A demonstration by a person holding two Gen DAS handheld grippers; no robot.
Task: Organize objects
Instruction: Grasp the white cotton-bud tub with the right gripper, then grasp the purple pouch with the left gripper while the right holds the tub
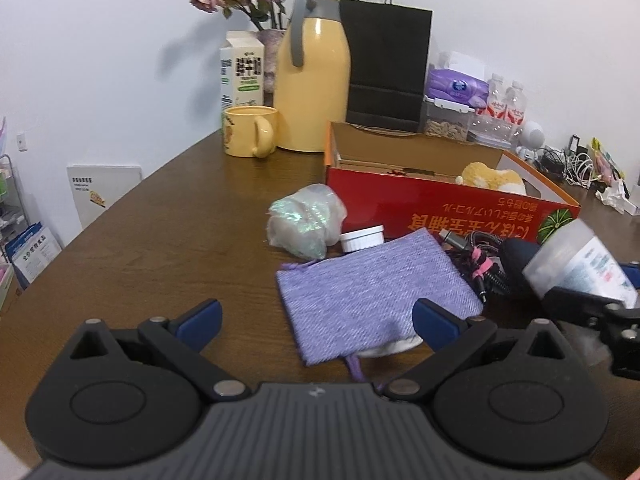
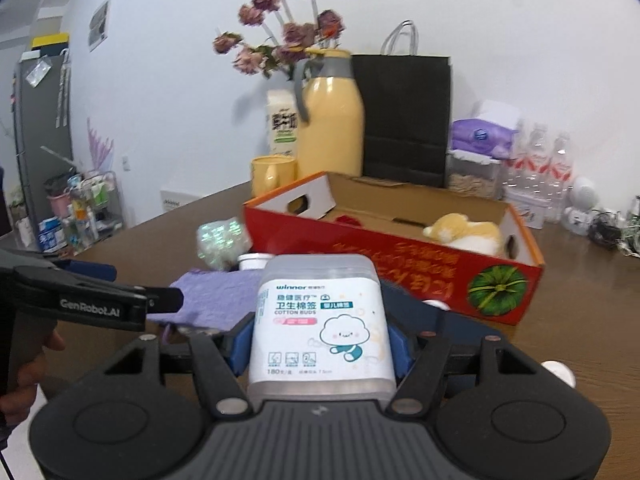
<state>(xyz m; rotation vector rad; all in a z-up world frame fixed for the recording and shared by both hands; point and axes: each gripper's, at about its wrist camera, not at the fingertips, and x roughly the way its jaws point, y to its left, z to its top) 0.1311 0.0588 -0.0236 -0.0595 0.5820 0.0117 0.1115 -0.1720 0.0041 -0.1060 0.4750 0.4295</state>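
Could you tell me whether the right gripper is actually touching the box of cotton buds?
Touching. In the right wrist view, the right gripper has its blue pads pressed against both sides of the box of cotton buds, which it holds lifted off the table.

Table (image 1: pixel 168 216): dark wood, smooth, slight sheen. Pouch (image 1: pixel 372 292): lilac woven cloth, coarse, matt. Cotton-bud box (image 2: pixel 320 320): translucent plastic, glossy paper label. Carton (image 2: pixel 400 276): printed cardboard, raw brown inside. Flask (image 1: pixel 312 80): glossy yellow. Far bag (image 1: pixel 388 60): matt black paper.

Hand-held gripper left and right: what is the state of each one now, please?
Left hand-held gripper: open, holding nothing, above the purple pouch.
Right hand-held gripper: closed on the cotton buds box.
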